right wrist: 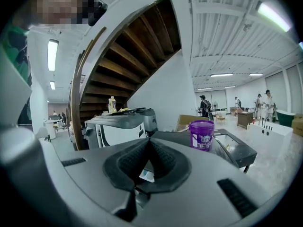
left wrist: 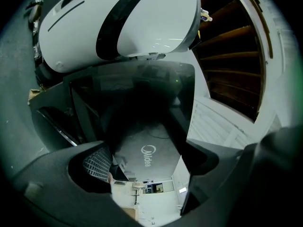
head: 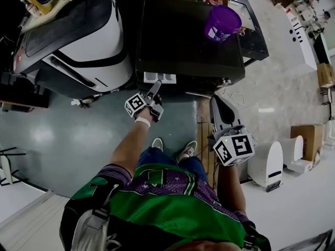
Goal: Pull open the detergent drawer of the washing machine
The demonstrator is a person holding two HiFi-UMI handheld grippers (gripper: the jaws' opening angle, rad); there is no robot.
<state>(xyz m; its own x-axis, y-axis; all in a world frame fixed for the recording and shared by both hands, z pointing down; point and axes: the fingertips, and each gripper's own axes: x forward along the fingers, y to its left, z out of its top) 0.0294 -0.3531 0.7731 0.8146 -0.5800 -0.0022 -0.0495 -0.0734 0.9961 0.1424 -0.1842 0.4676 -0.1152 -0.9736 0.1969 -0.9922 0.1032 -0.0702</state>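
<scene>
The dark washing machine (head: 188, 35) stands before me, and its detergent drawer (head: 159, 77) juts out from the front, white compartments showing. My left gripper (head: 155, 89) reaches up to the drawer's front edge. In the left gripper view the grey drawer front (left wrist: 151, 143) with its logo fills the gap between the jaws of the left gripper (left wrist: 147, 167); they stand apart and the ribbed left pad (left wrist: 97, 163) is bare. My right gripper (head: 215, 102) hangs off to the right of the machine, and in the right gripper view its pads (right wrist: 150, 167) are pressed together on nothing.
A purple tub (head: 222, 22) sits on the machine's top. A white-and-black appliance (head: 89, 41) stands close on the left. A white unit (head: 267, 166) and a cardboard box (head: 309, 137) sit at the right. A wooden staircase (left wrist: 232, 56) rises behind.
</scene>
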